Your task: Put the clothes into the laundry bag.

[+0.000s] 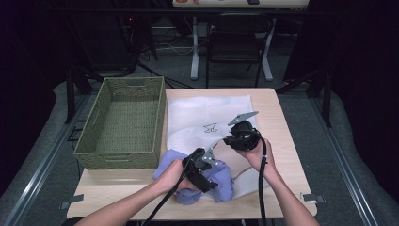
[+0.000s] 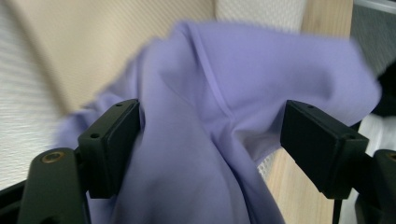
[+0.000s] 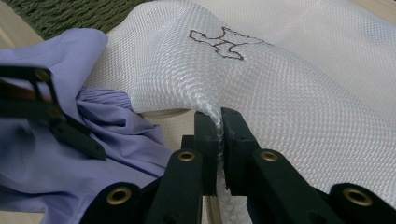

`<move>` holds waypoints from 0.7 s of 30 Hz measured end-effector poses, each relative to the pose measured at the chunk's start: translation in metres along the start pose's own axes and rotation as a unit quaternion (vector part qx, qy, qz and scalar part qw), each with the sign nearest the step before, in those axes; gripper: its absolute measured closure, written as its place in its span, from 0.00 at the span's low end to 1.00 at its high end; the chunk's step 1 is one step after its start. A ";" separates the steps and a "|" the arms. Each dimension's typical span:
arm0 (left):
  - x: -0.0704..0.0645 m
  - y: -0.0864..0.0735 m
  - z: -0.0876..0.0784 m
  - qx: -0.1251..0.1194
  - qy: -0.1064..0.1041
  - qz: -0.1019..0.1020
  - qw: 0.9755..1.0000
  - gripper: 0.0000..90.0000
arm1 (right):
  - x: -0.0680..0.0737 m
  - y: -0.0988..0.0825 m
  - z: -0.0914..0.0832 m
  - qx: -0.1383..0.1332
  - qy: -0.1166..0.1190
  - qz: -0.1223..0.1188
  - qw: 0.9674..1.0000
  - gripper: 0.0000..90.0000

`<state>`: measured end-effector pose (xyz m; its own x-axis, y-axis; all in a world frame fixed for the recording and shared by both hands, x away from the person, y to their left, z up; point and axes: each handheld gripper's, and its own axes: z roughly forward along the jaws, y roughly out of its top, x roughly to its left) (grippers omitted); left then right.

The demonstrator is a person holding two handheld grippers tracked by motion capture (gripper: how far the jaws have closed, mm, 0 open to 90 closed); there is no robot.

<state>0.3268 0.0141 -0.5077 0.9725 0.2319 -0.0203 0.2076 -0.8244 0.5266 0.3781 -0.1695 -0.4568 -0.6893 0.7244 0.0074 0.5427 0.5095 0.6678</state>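
Note:
A crumpled purple cloth (image 1: 225, 184) (image 2: 201, 112) (image 3: 42, 51) lies at the table's front, partly on a white mesh bag (image 1: 202, 115) (image 3: 299, 79) with a small dark embroidered mark. My left gripper (image 1: 207, 181) (image 2: 215, 135) is down in the cloth with its jaws wide apart. Folds of purple fabric bulge between the jaws, and the pads do not press on them. My right gripper (image 1: 229, 140) (image 3: 220, 123) is shut on the mesh bag's near edge and holds that edge raised off the table, just right of the cloth.
A green woven basket (image 1: 117, 157) (image 3: 70, 11) stands at the table's left half, close beside the bag and cloth. Bare wooden table (image 1: 282, 141) shows along the right and front edges. A black chair (image 1: 235, 42) stands on the floor behind the table.

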 end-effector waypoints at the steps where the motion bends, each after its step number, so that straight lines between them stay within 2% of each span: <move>1: 0.000 -0.001 0.007 0.011 0.002 0.002 1.000 0.26 | 0.000 0.000 0.000 0.000 0.001 0.001 1.000 0.95; 3: 0.001 -0.003 0.015 0.023 -0.001 -0.003 1.000 0.31 | 0.000 -0.001 0.001 0.002 0.002 0.001 1.000 0.95; 5: 0.001 -0.006 0.024 0.038 0.002 0.002 0.999 0.42 | 0.000 -0.001 0.001 0.004 0.002 0.001 1.000 0.95; 8: 0.001 -0.008 0.028 0.033 0.010 -0.006 0.999 0.60 | 0.001 -0.001 0.000 0.003 0.002 -0.001 1.000 0.95; 11: 0.003 -0.006 0.025 0.022 0.026 -0.015 0.999 0.81 | 0.001 0.000 -0.002 0.001 0.003 0.000 1.000 0.95; 13: 0.006 -0.003 0.021 0.013 0.037 -0.023 0.999 0.84 | 0.001 0.001 -0.003 -0.001 0.004 0.002 1.000 0.96; 15: 0.008 0.001 0.013 -0.012 0.046 -0.038 0.998 0.85 | 0.002 0.002 -0.004 -0.002 0.003 0.002 1.000 0.96; 18: 0.012 0.012 -0.005 -0.058 0.063 -0.062 0.994 0.84 | 0.002 0.004 -0.007 -0.011 0.004 0.005 1.000 0.96; 20: 0.013 0.015 -0.006 -0.066 0.074 -0.072 0.992 0.82 | 0.002 0.006 -0.012 -0.019 0.008 0.010 1.000 0.95; 21: 0.014 0.015 -0.001 -0.058 0.078 -0.076 0.992 0.81 | 0.003 0.007 -0.013 -0.020 0.007 0.009 1.000 0.95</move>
<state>0.3433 0.0058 -0.4992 0.9007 0.4340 0.0201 0.3283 -0.7103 0.6227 0.3740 -0.1699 -0.4429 -0.6866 0.7265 0.0292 0.5350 0.4776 0.6969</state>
